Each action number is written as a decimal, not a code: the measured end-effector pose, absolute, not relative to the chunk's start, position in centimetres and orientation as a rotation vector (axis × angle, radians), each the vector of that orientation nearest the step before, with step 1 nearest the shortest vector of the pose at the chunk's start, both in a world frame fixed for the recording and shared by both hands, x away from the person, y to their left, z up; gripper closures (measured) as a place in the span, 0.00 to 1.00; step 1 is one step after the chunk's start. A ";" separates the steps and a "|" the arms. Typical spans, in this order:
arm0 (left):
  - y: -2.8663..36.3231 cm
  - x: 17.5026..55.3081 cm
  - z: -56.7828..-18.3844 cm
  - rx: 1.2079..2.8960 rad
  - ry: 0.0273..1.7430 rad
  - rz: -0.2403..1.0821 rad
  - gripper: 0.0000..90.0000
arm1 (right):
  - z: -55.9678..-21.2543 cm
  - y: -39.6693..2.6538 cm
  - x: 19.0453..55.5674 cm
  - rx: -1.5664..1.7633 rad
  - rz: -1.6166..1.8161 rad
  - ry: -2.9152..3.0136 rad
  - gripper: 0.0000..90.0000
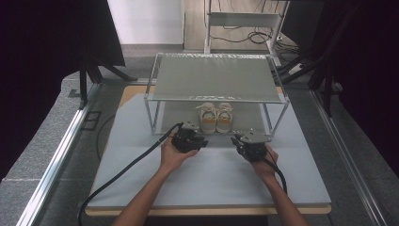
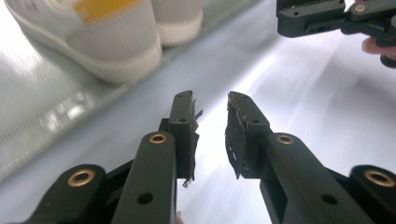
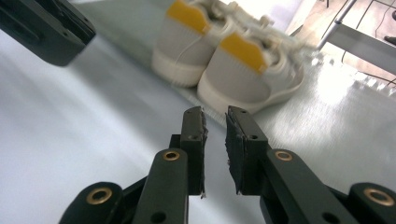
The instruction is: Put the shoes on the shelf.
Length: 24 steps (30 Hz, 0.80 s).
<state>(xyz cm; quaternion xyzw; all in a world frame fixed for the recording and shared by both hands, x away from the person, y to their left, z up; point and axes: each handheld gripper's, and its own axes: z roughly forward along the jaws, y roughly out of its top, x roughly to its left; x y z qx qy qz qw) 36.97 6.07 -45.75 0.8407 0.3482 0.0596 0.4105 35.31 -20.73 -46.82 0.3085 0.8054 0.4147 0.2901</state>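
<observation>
On desk, front edge of rack: two grippers, one pair of shoes.
Left gripper (image 1: 200,141) and right gripper (image 1: 236,141), each with jaws slightly apart, nothing between them, low over the desk (image 1: 141,188). Just beyond, shoes (image 1: 215,117) side by side on the rack's lower shelf (image 1: 179,120), yellow-tabbed heels toward the grippers, long axes pointing away, toes in; each gripper about equally near its own shoe. Rack posts stand wide of the pair; upper shelf (image 1: 216,77) roofs it, so access looks frontal only.
</observation>
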 end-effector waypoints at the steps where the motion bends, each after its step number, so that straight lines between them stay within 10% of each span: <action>1: 6.2 36.6 -45.9 2.123 0.873 0.155 0.79 | -47.0 -20.9 34.9 0.823 1.106 2.153 0.86; 24: 12.8 29.9 -48.1 2.110 0.902 0.193 0.47 | -48.7 -26.0 27.9 0.807 1.235 2.240 0.56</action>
